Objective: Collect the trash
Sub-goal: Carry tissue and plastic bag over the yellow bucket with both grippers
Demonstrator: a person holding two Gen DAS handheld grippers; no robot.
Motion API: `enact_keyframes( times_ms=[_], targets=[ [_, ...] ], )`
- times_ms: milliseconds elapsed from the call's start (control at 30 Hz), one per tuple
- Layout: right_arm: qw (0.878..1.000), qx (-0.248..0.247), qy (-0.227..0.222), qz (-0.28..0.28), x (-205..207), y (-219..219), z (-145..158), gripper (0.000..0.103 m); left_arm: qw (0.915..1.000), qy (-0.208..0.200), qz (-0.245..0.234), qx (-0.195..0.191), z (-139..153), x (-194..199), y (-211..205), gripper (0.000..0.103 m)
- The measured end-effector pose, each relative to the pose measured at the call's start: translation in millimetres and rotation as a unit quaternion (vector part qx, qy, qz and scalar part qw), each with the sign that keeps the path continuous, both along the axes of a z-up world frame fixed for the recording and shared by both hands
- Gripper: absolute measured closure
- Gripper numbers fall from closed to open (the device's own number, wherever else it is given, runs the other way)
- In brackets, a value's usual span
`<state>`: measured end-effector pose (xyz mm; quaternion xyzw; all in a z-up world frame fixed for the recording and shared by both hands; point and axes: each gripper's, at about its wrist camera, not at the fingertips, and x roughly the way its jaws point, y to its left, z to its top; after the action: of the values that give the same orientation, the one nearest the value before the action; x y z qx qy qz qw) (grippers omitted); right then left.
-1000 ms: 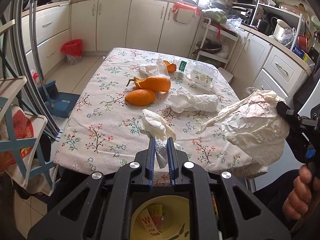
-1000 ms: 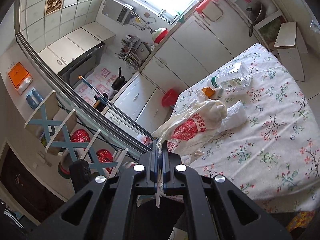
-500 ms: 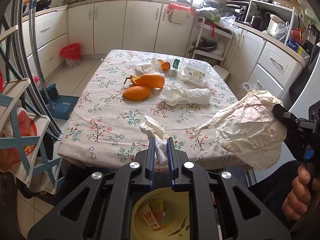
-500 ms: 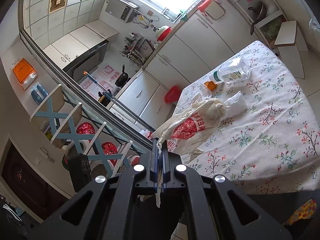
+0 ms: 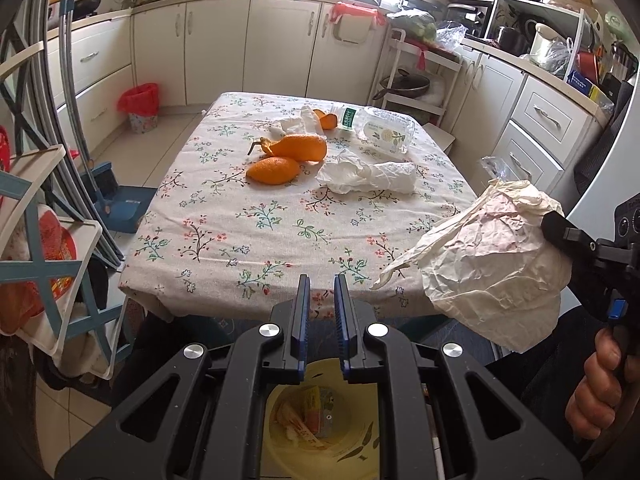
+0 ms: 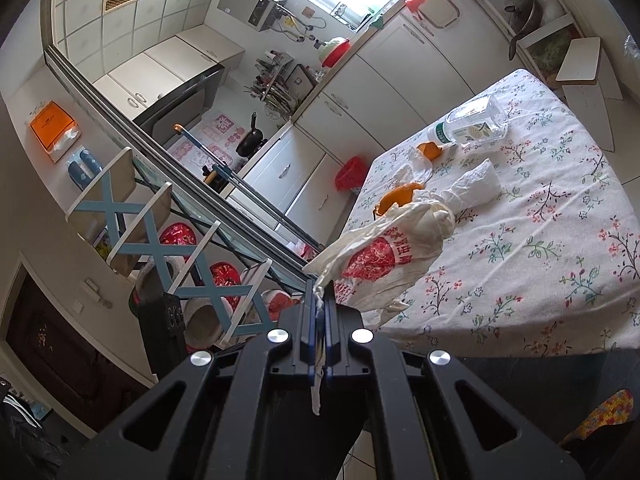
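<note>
Left gripper (image 5: 321,292) parted, nothing between its fingers, above yellow bin (image 5: 320,432). Right gripper (image 6: 319,300) clamps crumpled plastic bag (image 6: 384,256) (red print) beside table (image 5: 248,240).

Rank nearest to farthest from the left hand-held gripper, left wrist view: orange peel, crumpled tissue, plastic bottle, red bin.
From the left hand-held gripper:
1. Orange peel, mid-table, slightly left; the crumpled tissue, slightly right, sits at nearly the same depth, too close to call.
2. Plastic bottle, lying at the table's far right end.
3. Red bin, on the floor beyond the table, far left by the cabinets.
</note>
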<state>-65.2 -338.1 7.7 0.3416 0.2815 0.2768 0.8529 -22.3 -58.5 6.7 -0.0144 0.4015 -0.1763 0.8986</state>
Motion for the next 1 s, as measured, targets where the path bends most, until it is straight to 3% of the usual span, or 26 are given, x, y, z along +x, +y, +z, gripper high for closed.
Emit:
enact_keyframes(
  times_ms=[200,433,600,767,833,900,933,1000],
  targets=[
    [1.0,-0.011,0.005,0.018,-4.5,8.4,-2.2,0.099,0.9999,0.011,0.012,0.003,-7.0,-2.7,12.5,0.092],
    [0.992,-0.08,0.057,0.076,-1.4,41.2,-20.8,0.099,0.9997,0.022,0.009,0.009,-17.0,-11.1,17.7,0.092],
    [0.971,-0.166,0.108,0.13,0.0,76.4,-42.5,0.099,0.9996,0.028,0.007,0.009,-21.3,-16.4,20.1,0.092],
    [0.942,-0.24,0.156,0.176,-3.4,105.1,-67.5,0.097,0.9994,0.034,0.007,0.008,-23.2,-19.5,23.6,0.092],
    [0.932,-0.265,0.171,0.178,-5.6,109.6,-77.1,0.09,0.9993,0.036,0.008,0.007,-23.5,-20.6,24.1,0.092],
    [0.927,-0.278,0.18,0.177,-6.7,111.1,-81.2,0.061,0.9992,0.038,0.007,0.006,-23.3,-21.8,24.8,0.091],
    [0.926,-0.283,0.181,0.173,-6.9,111.1,-81.0,0.055,0.9993,0.037,0.008,0.006,-23.1,-22.8,25.3,0.091],
    [0.926,-0.286,0.18,0.17,-8.4,110.6,-80.9,0.054,0.9992,0.038,0.007,0.003,-23.1,-23.8,26.3,0.091]
  ],
)
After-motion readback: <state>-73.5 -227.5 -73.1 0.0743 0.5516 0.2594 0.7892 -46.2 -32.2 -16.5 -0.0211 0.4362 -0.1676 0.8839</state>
